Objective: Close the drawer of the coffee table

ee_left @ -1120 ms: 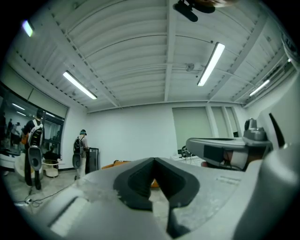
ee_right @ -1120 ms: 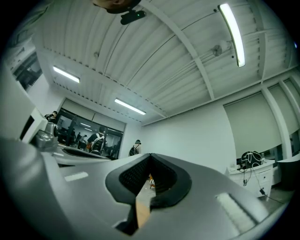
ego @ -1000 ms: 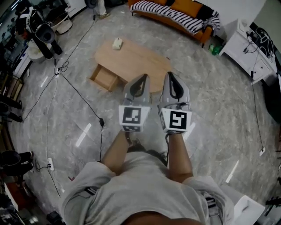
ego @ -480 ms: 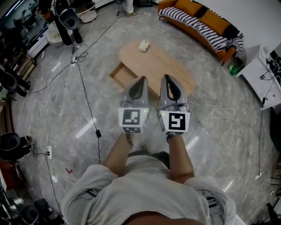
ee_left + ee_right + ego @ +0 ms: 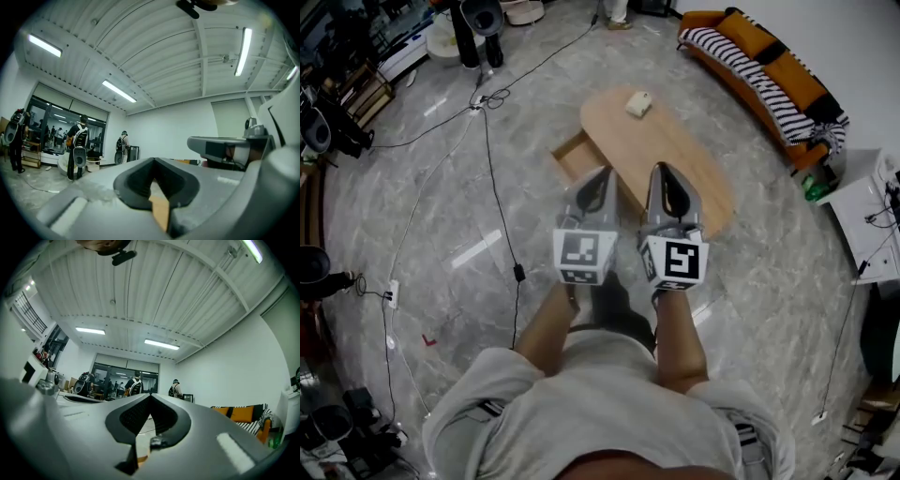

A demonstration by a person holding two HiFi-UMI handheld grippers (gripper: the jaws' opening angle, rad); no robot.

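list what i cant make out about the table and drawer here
- Head view: pale object on the coffee table, too small to identify.
- Head view: drawer inside and handle, too small; left gripper overlaps its near corner.
- Both gripper views: shut jaws block almost all of the table.

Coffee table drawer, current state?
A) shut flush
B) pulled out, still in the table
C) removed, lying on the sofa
B: in the head view the drawer sticks out from the side of the coffee table, with its open inside showing.
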